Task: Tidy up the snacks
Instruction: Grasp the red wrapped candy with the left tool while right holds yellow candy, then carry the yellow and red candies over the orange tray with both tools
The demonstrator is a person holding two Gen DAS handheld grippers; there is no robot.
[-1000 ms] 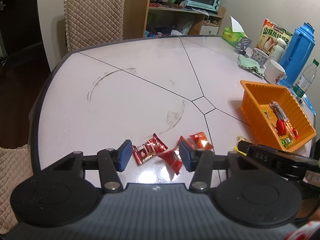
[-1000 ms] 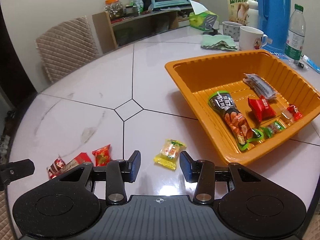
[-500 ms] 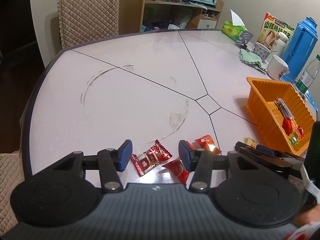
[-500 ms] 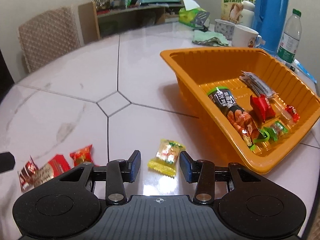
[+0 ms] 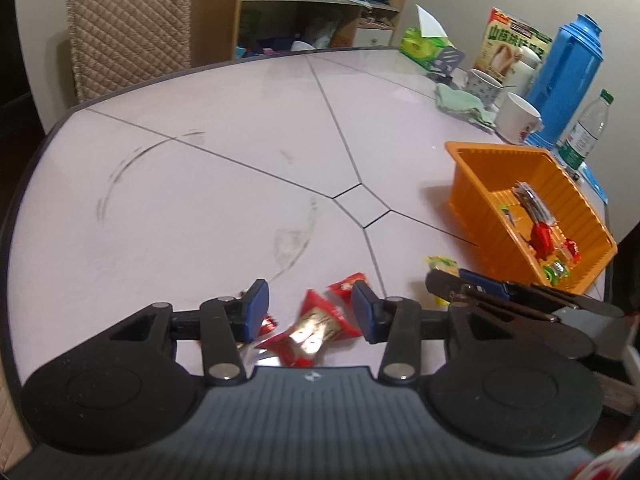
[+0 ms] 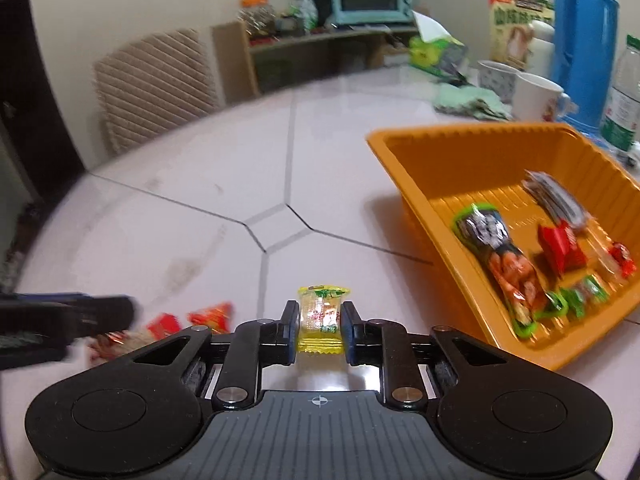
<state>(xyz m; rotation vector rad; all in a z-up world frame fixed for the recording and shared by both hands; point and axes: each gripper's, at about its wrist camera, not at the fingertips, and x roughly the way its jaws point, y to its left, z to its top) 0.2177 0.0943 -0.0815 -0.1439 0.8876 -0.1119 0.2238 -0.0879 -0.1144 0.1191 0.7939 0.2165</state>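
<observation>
The right gripper [image 6: 319,326] has just been closing, and its pads now press on both sides of a yellow candy [image 6: 321,317], which sits at 6 o'clock in the right wrist view, low over the table [image 6: 224,184]. The orange tray [image 6: 460,152] is at 3 o'clock from this candy, near but apart. In the tray lie a long green-edged pack [image 6: 500,264], a red pack [image 6: 560,246], a grey pack [image 6: 556,198] and a few small candies [image 6: 580,294].

The left gripper [image 5: 308,312] has also just been closing. A red pack [image 5: 316,330] lies between its blue pads [image 5: 256,308], but the pads do not touch it yet, so this gripper is not gripping anything. A second red candy [image 5: 346,285] lies at 12 o'clock from the right pad, and a small red piece [image 5: 270,323] is just beside the left pad. In the left wrist view the tray [image 5: 480,208] is at 2 o'clock, well apart from the red packs.

At the far edge of the table stand a blue flask [image 5: 568,80], a white mug [image 5: 516,118] and a water bottle [image 5: 586,132].
</observation>
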